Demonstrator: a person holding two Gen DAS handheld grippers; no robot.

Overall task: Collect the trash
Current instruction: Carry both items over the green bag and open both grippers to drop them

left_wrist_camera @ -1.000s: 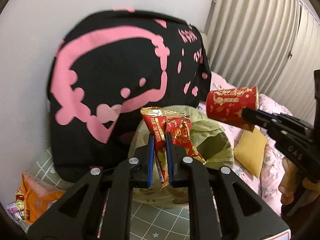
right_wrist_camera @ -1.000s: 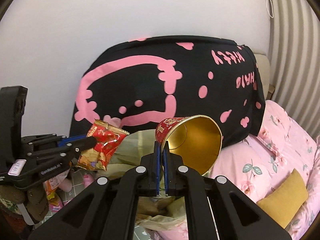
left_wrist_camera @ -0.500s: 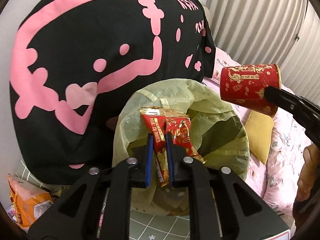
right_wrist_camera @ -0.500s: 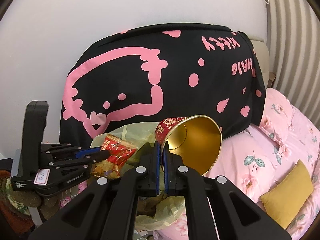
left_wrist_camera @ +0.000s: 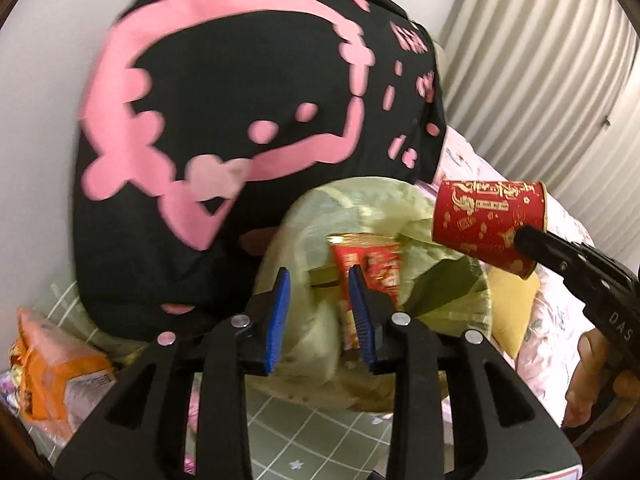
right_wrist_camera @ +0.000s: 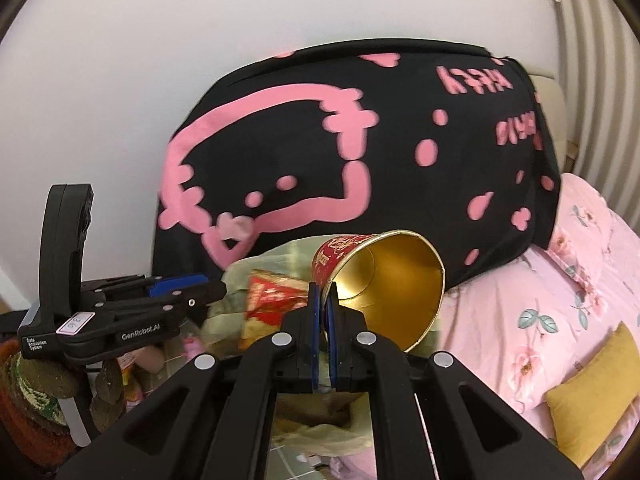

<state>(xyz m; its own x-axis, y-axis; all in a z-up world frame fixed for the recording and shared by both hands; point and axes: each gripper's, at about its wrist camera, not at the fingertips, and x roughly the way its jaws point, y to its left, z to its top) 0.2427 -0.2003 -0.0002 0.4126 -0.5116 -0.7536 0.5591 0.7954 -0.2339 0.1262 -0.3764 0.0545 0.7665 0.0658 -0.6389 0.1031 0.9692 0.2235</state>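
The left hand-held gripper point(left_wrist_camera: 318, 308), jaws just opening, lets the red snack wrapper point(left_wrist_camera: 370, 268) drop into the green-lined bin point(left_wrist_camera: 448, 300), so next the right hand-held gripper point(right_wrist_camera: 323, 314), clamped on the red paper cup point(right_wrist_camera: 384, 276) rim, should release over that bin

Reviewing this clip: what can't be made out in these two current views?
- Bag's inside: left wrist view, hidden by the green trash bag's own folds and the left tongs.
- Red snack wrapper: print motion-blurred.
- Red paper cup: rim pinch hidden by the right tongs.
- Orange packet: cut by the left edge.
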